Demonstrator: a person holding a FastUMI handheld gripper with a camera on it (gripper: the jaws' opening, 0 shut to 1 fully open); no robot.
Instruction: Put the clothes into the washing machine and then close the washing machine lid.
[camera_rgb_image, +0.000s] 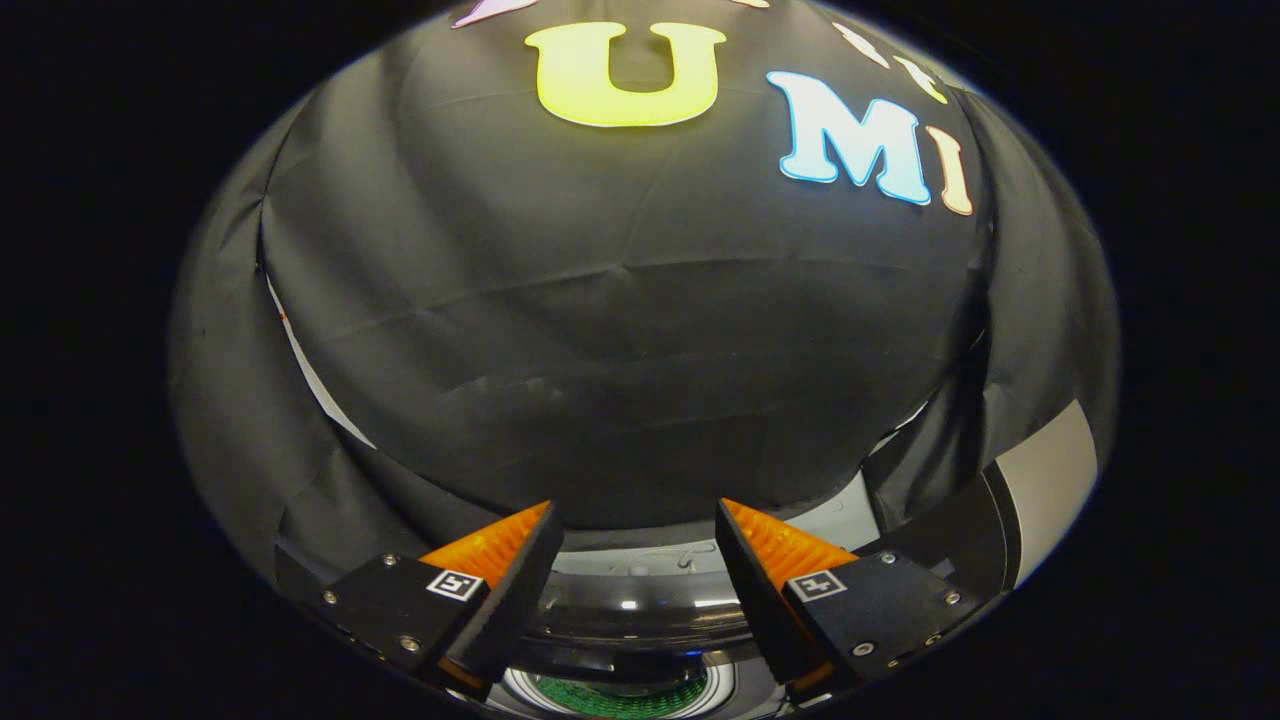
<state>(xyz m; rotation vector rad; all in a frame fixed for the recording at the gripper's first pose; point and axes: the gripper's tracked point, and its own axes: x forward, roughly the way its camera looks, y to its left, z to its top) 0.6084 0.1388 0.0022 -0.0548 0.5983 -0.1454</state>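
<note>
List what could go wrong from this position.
The tongs stand open and empty, aimed mostly at the booth wall, so the next reach starts with a poor view. The washing machine sits right under the fingers, and a careless drop might knock its glossy rim. Whether any clothes are inside cannot be told.

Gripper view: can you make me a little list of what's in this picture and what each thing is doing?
gripper: open, fingers spread apart, nothing between them
washing machine: just below and ahead of the fingers, a curved shiny rim with a dark glossy part under it
inside the opening: something green low between the fingers, too little visible to say what
lid: cannot tell whether it is open or closed
booth wall: black cloth beyond the fingers
clothes: none held by the gripper
</note>
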